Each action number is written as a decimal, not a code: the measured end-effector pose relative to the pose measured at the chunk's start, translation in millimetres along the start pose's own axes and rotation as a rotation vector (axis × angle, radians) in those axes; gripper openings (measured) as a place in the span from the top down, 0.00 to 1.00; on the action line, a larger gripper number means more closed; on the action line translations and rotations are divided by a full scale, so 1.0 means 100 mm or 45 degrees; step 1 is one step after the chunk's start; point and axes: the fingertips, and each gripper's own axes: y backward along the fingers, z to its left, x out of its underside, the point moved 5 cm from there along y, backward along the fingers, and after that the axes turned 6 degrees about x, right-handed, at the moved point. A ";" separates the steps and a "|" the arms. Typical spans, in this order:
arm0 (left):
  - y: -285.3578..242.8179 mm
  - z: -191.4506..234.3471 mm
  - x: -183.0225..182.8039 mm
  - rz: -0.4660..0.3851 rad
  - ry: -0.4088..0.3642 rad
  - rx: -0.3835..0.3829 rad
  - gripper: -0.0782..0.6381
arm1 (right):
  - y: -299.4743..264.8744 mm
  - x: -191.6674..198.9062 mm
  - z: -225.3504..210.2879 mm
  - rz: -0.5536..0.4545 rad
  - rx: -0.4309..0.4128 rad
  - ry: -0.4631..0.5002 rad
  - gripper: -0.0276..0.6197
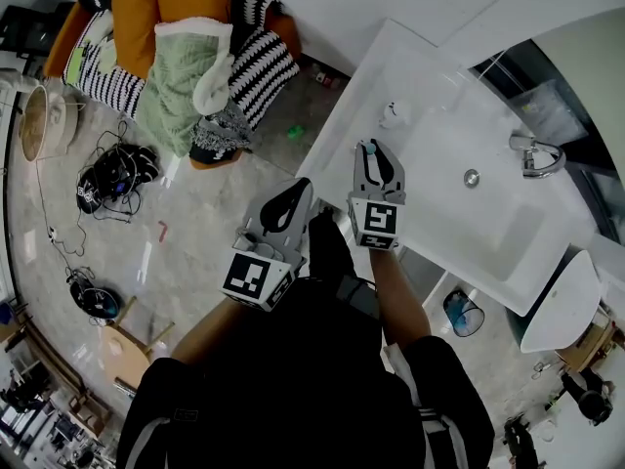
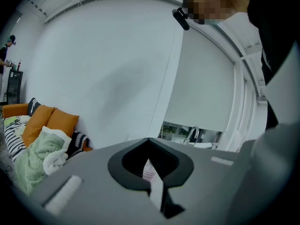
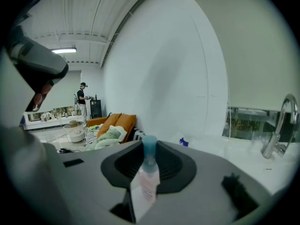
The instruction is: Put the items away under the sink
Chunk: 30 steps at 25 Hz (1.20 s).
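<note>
A small clear bottle (image 1: 368,149) with a light blue cap and a pink label stands upright between the jaws of my right gripper (image 1: 372,156), which is shut on it above the front left of the white sink counter (image 1: 420,76). In the right gripper view the bottle (image 3: 149,150) rises out of the right gripper (image 3: 143,182). My left gripper (image 1: 293,203) hovers off the counter, over the floor. In the left gripper view its jaws stand close together on a small pale, pink-marked item (image 2: 148,170) at the left gripper (image 2: 151,175).
The counter holds a basin with a drain (image 1: 472,177), a chrome faucet (image 1: 532,154) and a small white object (image 1: 391,115). A blue-lined bin (image 1: 462,313) sits on the floor by the counter. A sofa with cushions and a green blanket (image 1: 186,66) and cables (image 1: 117,174) lie to the left.
</note>
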 end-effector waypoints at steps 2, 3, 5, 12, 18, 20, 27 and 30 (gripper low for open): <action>0.02 0.00 0.00 -0.001 -0.002 0.003 0.88 | 0.02 0.01 0.01 -0.004 0.000 -0.003 0.82; 0.03 0.00 0.00 -0.003 -0.002 0.004 0.88 | 0.03 0.01 0.01 -0.004 0.000 0.000 0.82; 0.06 0.00 -0.01 -0.006 -0.002 0.004 0.88 | 0.05 0.01 0.01 -0.006 -0.002 0.006 0.82; 0.25 -0.03 -0.04 -0.024 -0.013 0.016 0.88 | 0.28 0.00 0.10 -0.018 0.010 -0.018 0.82; 0.47 -0.14 0.01 -0.051 -0.027 0.046 0.88 | 0.57 0.00 0.18 -0.052 0.040 -0.025 0.82; 0.56 -0.18 0.03 -0.065 -0.035 0.059 0.88 | 0.67 0.00 0.21 -0.066 0.053 -0.026 0.82; 0.98 -0.21 0.05 -0.102 -0.052 0.079 0.88 | 1.14 0.01 0.40 -0.078 0.107 -0.024 0.82; 1.17 -0.24 0.04 -0.123 -0.059 0.086 0.88 | 1.37 0.00 0.49 -0.087 0.126 -0.002 0.82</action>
